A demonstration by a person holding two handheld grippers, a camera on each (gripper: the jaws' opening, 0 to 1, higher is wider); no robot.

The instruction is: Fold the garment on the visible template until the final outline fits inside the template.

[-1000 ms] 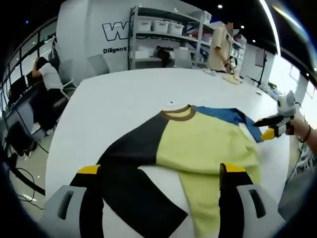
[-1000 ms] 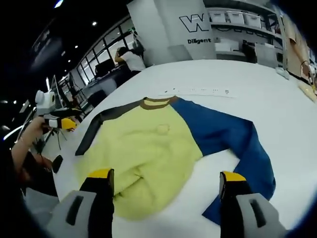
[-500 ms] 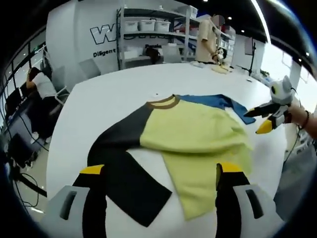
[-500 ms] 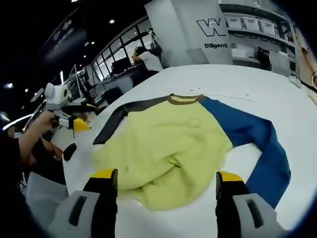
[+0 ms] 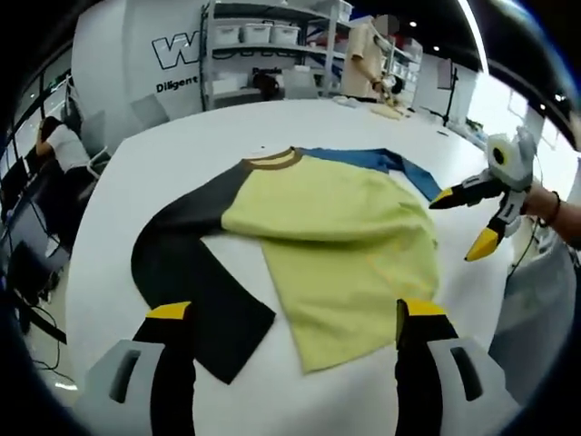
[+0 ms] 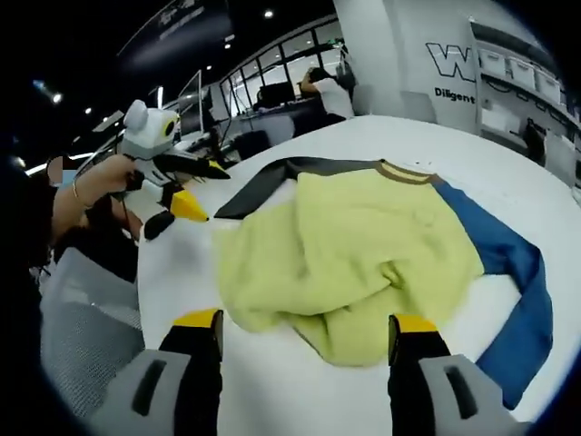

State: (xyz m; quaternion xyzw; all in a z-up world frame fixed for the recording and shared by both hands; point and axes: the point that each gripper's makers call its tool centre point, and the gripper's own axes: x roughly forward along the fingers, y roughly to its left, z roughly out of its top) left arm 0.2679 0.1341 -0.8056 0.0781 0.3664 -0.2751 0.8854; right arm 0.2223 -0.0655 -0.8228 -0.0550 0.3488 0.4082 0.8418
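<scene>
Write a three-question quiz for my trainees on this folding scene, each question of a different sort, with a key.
1. True or false: the left gripper is shut on the yellow-bodied long-sleeved shirt.
2. Multiple choice: in the right gripper view, the shirt's blue sleeve lies (A) spread flat on the white table, (B) folded over the yellow body, (C) hanging off the table edge.
3. Fill in: the shirt's collar band is ____ in colour.

Key
1. False. Its jaws stand open, apart from the cloth. The right gripper is open too.
2. A.
3. Brown.
</scene>
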